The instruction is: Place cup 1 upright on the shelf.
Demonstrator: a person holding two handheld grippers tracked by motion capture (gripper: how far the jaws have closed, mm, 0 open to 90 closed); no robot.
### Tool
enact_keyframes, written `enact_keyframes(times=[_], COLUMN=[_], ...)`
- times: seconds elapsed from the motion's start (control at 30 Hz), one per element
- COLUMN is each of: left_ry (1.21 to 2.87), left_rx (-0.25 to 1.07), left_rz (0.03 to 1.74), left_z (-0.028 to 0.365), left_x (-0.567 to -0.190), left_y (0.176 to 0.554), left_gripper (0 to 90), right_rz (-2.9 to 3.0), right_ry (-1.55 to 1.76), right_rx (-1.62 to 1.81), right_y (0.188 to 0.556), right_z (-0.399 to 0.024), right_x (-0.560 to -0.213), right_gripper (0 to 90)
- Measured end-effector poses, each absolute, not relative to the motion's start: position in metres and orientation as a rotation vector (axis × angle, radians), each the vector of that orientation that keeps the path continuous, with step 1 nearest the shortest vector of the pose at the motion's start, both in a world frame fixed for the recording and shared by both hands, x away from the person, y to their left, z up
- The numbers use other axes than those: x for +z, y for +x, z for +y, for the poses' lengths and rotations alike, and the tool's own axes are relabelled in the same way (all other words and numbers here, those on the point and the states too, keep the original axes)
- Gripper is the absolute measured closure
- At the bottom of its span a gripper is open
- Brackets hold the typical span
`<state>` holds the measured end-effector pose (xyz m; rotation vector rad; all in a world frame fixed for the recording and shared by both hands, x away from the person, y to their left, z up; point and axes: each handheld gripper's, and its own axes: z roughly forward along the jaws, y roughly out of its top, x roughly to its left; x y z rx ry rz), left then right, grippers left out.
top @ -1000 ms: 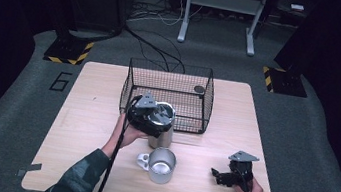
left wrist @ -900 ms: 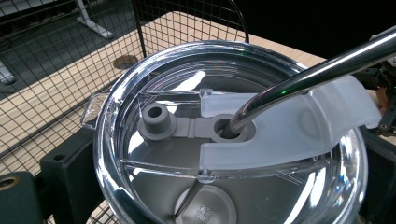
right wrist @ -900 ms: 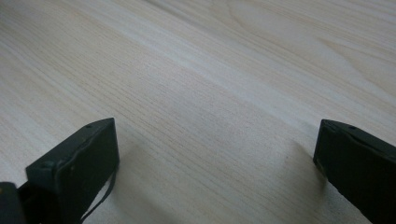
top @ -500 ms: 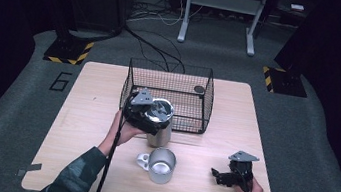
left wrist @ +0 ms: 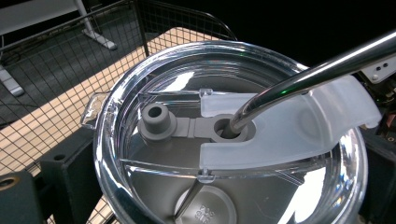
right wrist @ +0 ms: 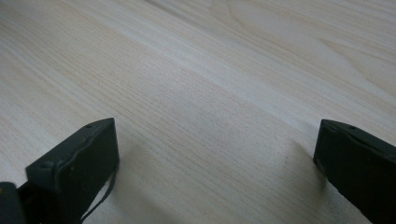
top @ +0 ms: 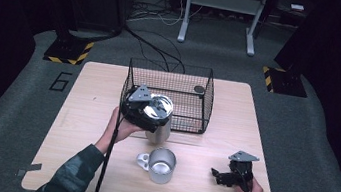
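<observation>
My left gripper is shut on a steel tumbler, held above the table right in front of the wire basket. In the left gripper view the tumbler's clear lid sits between the two black jaws, and a metal straw leans out through the lid's hole to the upper right. A steel mug with a handle stands on the table just below the tumbler. My right gripper rests low over the table at the front right, open, with bare wood between its fingers.
The black wire basket stands at the table's far middle, with a small dark round object inside near its back right corner. Black-and-yellow floor markers lie beyond the table's far corners. Cables trail on the floor behind.
My left gripper has shifted slightly up and toward the basket with the tumbler in it. The right gripper and the mug have stayed put.
</observation>
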<state>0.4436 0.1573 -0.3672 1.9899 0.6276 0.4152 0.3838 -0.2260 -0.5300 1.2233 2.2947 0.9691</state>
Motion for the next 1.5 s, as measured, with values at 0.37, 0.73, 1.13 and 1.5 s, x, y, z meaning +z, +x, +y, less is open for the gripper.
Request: enact_keyframes(times=[0.37,0.73,1.13,1.5], left_ry=[1.975,1.943,1.917,1.9], left_rx=[0.417,0.425,0.46,0.525], left_rz=[0.609,0.61,0.631,0.661], left_z=[0.162,0.173,0.18,0.185], left_x=[-0.351,-0.334,-0.317,-0.302], left_y=[0.442,0.441,0.443,0.455], left_gripper=[3.8,3.8,3.8,3.8], right_rz=[2.295,2.295,2.295,2.295], right_ry=[1.222,1.223,1.221,1.221], right_rx=[0.969,0.969,0.969,0.969], right_y=[0.384,0.384,0.384,0.384], right_z=[-0.226,-0.226,-0.226,-0.226], right_x=[-0.53,-0.53,-0.53,-0.53], right_gripper=[0.0,0.0,0.0,0.0])
